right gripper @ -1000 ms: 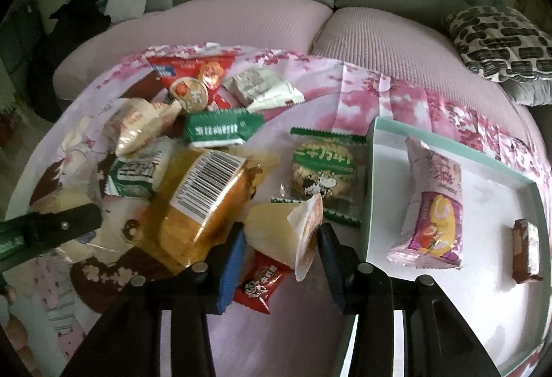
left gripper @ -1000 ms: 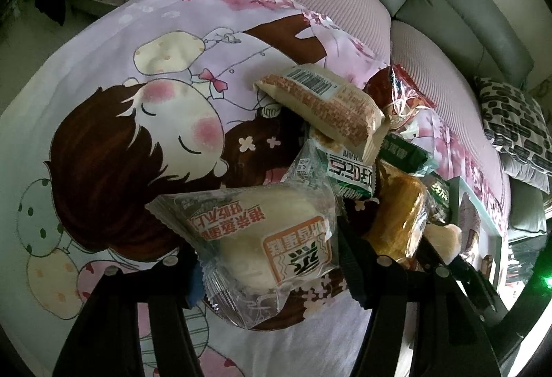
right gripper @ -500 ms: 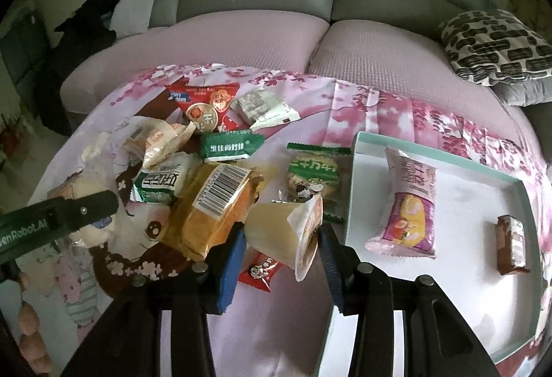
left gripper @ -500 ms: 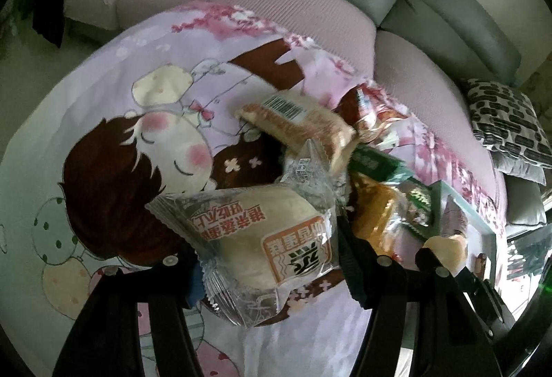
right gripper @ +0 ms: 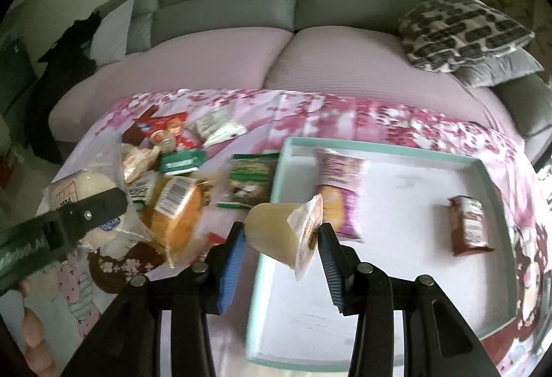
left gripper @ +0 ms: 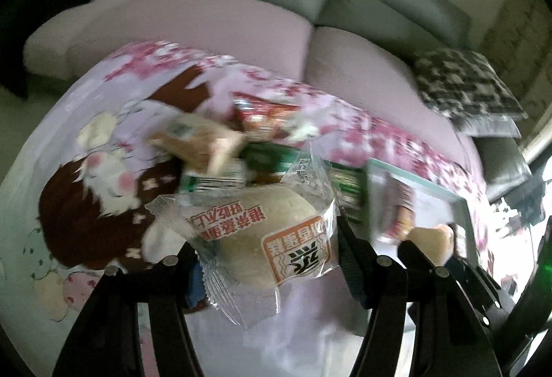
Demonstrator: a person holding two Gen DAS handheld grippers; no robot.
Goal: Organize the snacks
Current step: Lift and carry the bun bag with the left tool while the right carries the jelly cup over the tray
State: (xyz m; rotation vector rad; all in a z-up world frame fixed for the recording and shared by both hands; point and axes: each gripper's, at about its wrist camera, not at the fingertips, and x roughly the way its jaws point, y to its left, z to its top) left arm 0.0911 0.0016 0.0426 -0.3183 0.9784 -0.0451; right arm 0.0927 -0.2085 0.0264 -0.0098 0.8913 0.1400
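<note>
Your tray (right gripper: 496, 325) contains a purple packet (right gripper: 339, 194) and a brown bar (right gripper: 469, 226). Right gripper (right gripper: 281, 259) clamps a jelly cup (right gripper: 284, 230); left gripper (left gripper: 267, 273) clamps a wrapped bun (left gripper: 262, 239).

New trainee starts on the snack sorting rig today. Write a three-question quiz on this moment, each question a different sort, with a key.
1. True or false: the left hand-held gripper is shut on a wrapped bun.
2. Multiple choice: what does the right hand-held gripper hold? A) a jelly cup B) a green packet C) nothing
3. Fill in: besides what the grippers carry, the tray holds ___ snacks.

Key:
1. True.
2. A; it is held on its side above the tray's near left edge.
3. Two: a purple packet and a brown packet.
</note>
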